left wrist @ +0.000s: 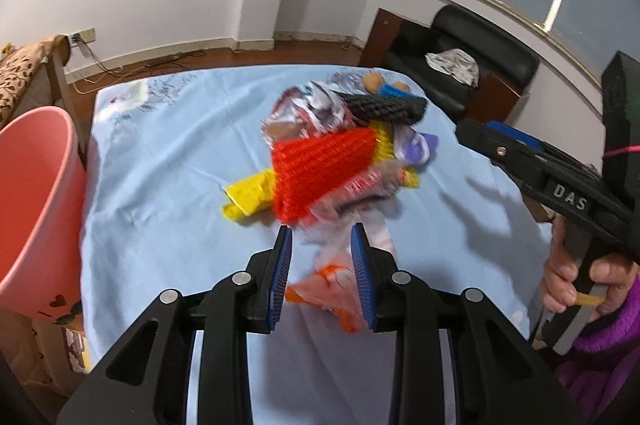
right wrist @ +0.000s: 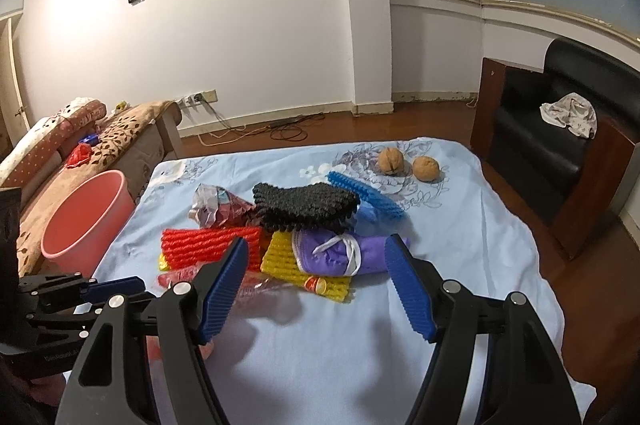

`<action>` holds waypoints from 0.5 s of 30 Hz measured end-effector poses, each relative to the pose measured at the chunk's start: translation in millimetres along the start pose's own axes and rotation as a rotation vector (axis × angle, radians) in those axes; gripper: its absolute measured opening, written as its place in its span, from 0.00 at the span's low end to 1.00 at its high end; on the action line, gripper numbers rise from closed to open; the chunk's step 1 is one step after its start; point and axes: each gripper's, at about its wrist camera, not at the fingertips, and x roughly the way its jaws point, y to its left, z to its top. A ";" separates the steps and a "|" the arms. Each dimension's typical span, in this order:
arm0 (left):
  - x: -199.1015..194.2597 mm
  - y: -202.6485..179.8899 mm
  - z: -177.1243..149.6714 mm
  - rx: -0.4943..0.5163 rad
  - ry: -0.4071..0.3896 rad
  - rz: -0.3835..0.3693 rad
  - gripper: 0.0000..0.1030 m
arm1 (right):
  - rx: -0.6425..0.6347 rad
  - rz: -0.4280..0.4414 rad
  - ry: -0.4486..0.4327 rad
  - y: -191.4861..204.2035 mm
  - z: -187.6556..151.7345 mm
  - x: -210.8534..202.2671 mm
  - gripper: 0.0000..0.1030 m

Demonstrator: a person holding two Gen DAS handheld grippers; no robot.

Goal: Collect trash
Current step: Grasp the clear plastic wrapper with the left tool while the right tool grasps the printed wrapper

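Left wrist view: left tool (left wrist: 322, 245) stood half-closed over the light-blue cloth of the table (left wrist: 168, 161), an orange-and-clear wrapper (left wrist: 336, 281) between its blue pads; blur hid whether the pads pressed it, so grip uncertain. Trash heap just ahead: red foam net (left wrist: 320, 177), yellow wrapper (left wrist: 250, 199), black foam net (left wrist: 384, 107). Pink bin (left wrist: 36, 209) at left, beside the table edge. A hand (left wrist: 560, 281) held the other tool's handle at right.

Right wrist view: right tool (right wrist: 320, 279) wide, nothing between its pads, hovering short of the heap; purple bundle (right wrist: 340, 251) on yellow foam net (right wrist: 288, 257) nearest it. Two walnuts (right wrist: 408, 163) lay well apart at the far side. Pink bin (right wrist: 86, 221) left of the table.

Judged step: picking up the wrapper. Next calls for a firm pinch, a lift, then a swing left over the bin
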 end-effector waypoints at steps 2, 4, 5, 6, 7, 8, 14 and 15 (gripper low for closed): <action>-1.5 0.2 -3.2 -0.006 0.015 -0.044 0.30 | -0.003 0.001 0.009 -0.5 -3.5 -1.0 0.67; -0.1 -0.9 -7.0 -0.008 0.038 -0.077 0.30 | -0.005 -0.002 0.019 -1.3 -6.9 0.1 0.67; 1.7 -2.5 -9.5 0.001 0.052 -0.079 0.30 | -0.004 -0.002 0.023 -1.7 -7.9 0.9 0.67; 3.7 -4.3 -12.2 0.012 0.061 -0.070 0.30 | -0.001 -0.002 0.027 -2.0 -8.8 1.4 0.67; 5.9 -5.4 -13.6 0.018 0.070 -0.060 0.30 | 0.002 0.002 0.031 -2.0 -9.5 2.0 0.67; 8.2 -5.6 -15.0 0.019 0.078 -0.049 0.30 | 0.005 0.006 0.033 -1.7 -9.8 2.4 0.67; 6.9 -11.8 -11.4 0.035 0.065 -0.029 0.32 | -0.013 0.032 0.051 6.2 -13.4 5.5 0.67; 6.7 -14.4 -10.6 0.045 0.061 -0.035 0.32 | -0.018 0.035 0.055 7.7 -14.4 6.2 0.67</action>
